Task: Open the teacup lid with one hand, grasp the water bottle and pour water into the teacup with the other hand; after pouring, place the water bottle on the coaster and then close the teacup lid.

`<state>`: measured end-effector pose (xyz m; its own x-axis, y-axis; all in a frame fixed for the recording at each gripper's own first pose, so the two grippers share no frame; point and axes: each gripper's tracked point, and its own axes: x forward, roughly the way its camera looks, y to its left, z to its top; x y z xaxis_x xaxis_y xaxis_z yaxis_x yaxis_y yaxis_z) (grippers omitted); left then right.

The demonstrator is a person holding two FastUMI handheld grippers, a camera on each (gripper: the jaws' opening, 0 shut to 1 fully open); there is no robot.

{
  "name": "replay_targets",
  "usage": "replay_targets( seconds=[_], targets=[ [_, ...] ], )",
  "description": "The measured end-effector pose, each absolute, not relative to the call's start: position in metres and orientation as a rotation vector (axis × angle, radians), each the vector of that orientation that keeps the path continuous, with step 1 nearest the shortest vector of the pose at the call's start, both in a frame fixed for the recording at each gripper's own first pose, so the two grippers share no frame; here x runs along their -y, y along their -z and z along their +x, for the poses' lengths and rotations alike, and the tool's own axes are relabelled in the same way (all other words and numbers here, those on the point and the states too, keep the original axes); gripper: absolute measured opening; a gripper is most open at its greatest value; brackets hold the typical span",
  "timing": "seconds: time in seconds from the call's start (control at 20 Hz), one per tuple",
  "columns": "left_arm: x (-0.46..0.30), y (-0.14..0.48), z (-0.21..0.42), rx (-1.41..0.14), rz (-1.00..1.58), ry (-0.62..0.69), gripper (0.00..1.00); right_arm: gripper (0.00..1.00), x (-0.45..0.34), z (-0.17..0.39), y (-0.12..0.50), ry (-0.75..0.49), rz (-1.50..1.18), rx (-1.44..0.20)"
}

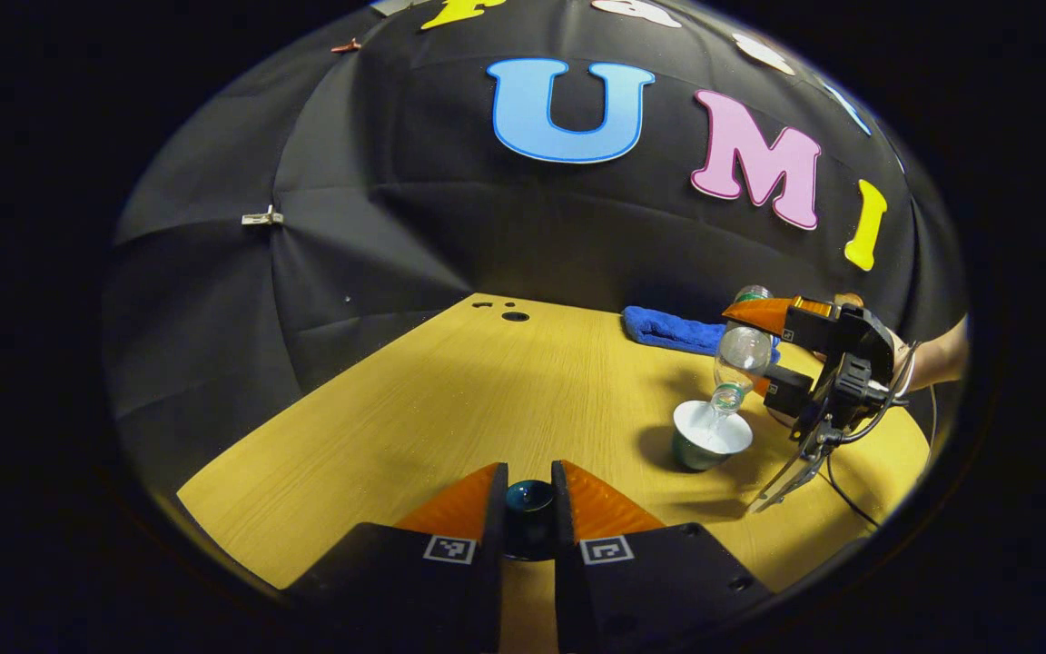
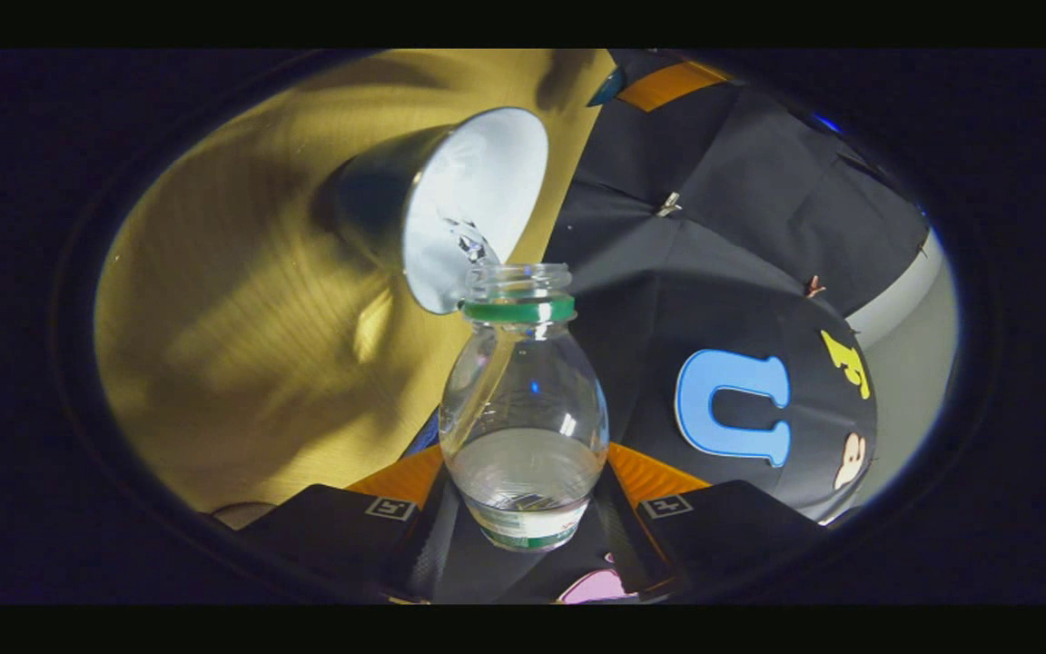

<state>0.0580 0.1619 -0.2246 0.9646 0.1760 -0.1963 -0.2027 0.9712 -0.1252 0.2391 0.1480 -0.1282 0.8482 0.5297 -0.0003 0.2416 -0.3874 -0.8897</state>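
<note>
No brand or wording can be made out on the water bottle (image 2: 523,409); only a pale label band with a green edge is seen near its base, too blurred to read, and the square black-and-white markers on the gripper bodies carry patterns, not text. One bottle is counted: clear, smooth plastic, rounded at the shoulder, uncapped, with a green ring under its threaded neck and some water left inside. It is clamped at its lower body between the two fingers of the right gripper (image 2: 523,495), and it is tilted so that its mouth hangs over the teacup (image 2: 450,204). In the right gripper view a thin clear stream is seen running from the neck into the cup. One teacup is counted, round and glazed, dark teal outside and white inside, standing lidless on the wooden table (image 1: 414,400), whose yellowish surface shows fine grain. In the left gripper view the cup (image 1: 710,434) is seen at the right with the bottle (image 1: 741,359) above it. One lid (image 1: 528,509), dark teal and glossy, is pinched between the narrowly set fingers of the left gripper (image 1: 528,498), well apart from the cup. One blue cloth (image 1: 673,329) with a soft nap lies folded at the table's far edge.
</note>
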Motion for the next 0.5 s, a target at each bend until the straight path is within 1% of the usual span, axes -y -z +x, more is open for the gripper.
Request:
replay_targets(
  seconds=[0.05, 0.1, 0.15, 0.2, 0.5],
  targets=[
    [-0.1604, 0.2243, 0.0582, -0.184, -0.152, -0.190, 0.27, 0.74, -0.1485, 0.2364, 0.1279, -0.347, -1.990, 0.577],
    [-0.1584, 0.2240, 0.0579, -0.184, -0.160, -0.185, 0.24, 0.74, -0.1489, 0.2369, 0.1262, -0.339, -1.996, 0.586],
    [-0.1568, 0.2242, 0.0574, -0.185, -0.162, -0.183, 0.24, 0.74, -0.1496, 0.2365, 0.1260, -0.337, -2.004, 0.595],
    [-0.1562, 0.2240, 0.0574, -0.186, -0.158, -0.182, 0.27, 0.74, -0.1496, 0.2369, 0.1264, -0.331, -2.012, 0.599],
    [-0.1596, 0.2210, 0.0535, -0.182, -0.139, -0.178, 0.28, 0.74, -0.1527, 0.2389, 0.1244, -0.318, -2.035, 0.612]
  ],
)
